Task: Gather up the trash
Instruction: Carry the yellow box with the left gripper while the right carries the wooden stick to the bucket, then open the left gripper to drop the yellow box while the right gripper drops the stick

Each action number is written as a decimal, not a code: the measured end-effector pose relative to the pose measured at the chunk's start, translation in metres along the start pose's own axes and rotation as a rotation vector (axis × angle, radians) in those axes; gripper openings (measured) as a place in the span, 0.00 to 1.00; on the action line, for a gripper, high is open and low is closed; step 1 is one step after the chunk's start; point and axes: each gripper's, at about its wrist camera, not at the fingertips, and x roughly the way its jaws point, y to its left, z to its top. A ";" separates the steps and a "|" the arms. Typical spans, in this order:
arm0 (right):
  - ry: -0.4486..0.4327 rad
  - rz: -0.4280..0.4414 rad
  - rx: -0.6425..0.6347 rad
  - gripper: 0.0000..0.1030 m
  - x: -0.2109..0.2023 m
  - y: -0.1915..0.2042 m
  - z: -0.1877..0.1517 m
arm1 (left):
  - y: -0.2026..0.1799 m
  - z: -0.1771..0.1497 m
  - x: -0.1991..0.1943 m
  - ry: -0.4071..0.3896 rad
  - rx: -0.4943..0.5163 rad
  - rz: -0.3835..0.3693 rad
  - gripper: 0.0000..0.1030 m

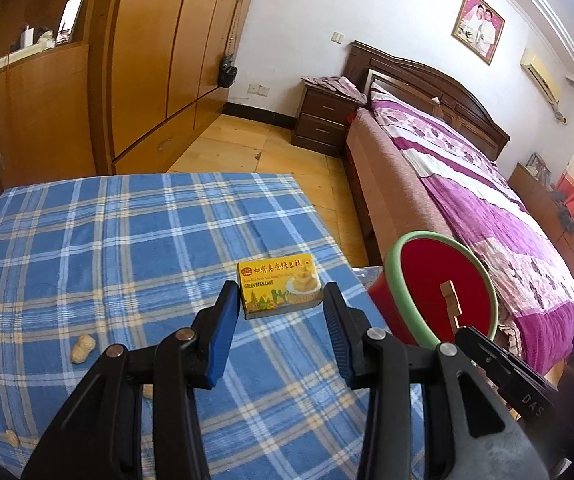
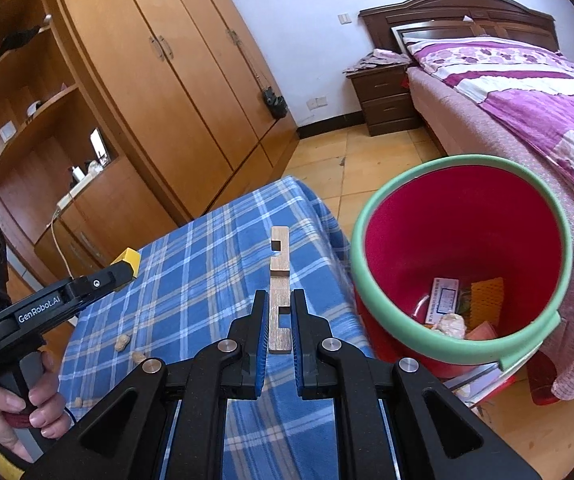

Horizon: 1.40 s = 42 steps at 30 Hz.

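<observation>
My left gripper (image 1: pixel 280 292) is shut on a yellow green-bean-cake box (image 1: pixel 279 280), lifted above the blue plaid tablecloth (image 1: pixel 127 240). The right wrist view shows the same box (image 2: pixel 129 260) at that gripper's tips. My right gripper (image 2: pixel 279 298) is shut on a thin notched wooden piece (image 2: pixel 278 264) that sticks out forward past the fingers. Just right of it stands a red bin with a green rim (image 2: pixel 463 160), holding paper and orange scraps. In the left wrist view the wooden piece (image 1: pixel 451 304) shows in front of the bin's rim (image 1: pixel 423 234).
Peanut shells (image 1: pixel 83 348) (image 2: pixel 122 342) lie on the cloth near its left side. A bed with a purple cover (image 2: pixel 527 100) stands right of the bin. A wooden wardrobe (image 2: pixel 175 80) and shelves fill the left; a dark nightstand (image 2: pixel 383 100) stands by the far wall.
</observation>
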 end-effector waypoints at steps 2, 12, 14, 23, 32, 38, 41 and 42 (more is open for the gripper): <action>-0.004 -0.004 0.008 0.10 -0.003 -0.005 0.000 | -0.006 -0.001 0.001 0.002 0.007 -0.007 0.42; -0.028 -0.040 0.040 0.10 -0.012 -0.039 0.007 | -0.042 -0.001 0.019 0.017 0.058 -0.033 0.42; -0.030 -0.051 0.044 0.10 -0.013 -0.047 0.009 | -0.050 -0.001 0.024 0.020 0.067 -0.041 0.42; -0.017 -0.102 0.091 0.10 -0.008 -0.091 0.013 | -0.090 -0.002 0.054 0.040 0.116 -0.089 0.42; -0.004 -0.134 0.134 0.10 0.002 -0.129 0.020 | -0.130 -0.004 0.086 0.062 0.179 -0.151 0.42; 0.005 -0.142 0.167 0.10 0.008 -0.149 0.020 | -0.157 -0.009 0.107 0.086 0.230 -0.183 0.42; 0.009 -0.148 0.172 0.10 0.009 -0.153 0.020 | -0.166 -0.013 0.117 0.106 0.244 -0.200 0.42; 0.008 -0.149 0.174 0.10 0.009 -0.155 0.020 | -0.168 -0.015 0.120 0.114 0.247 -0.206 0.42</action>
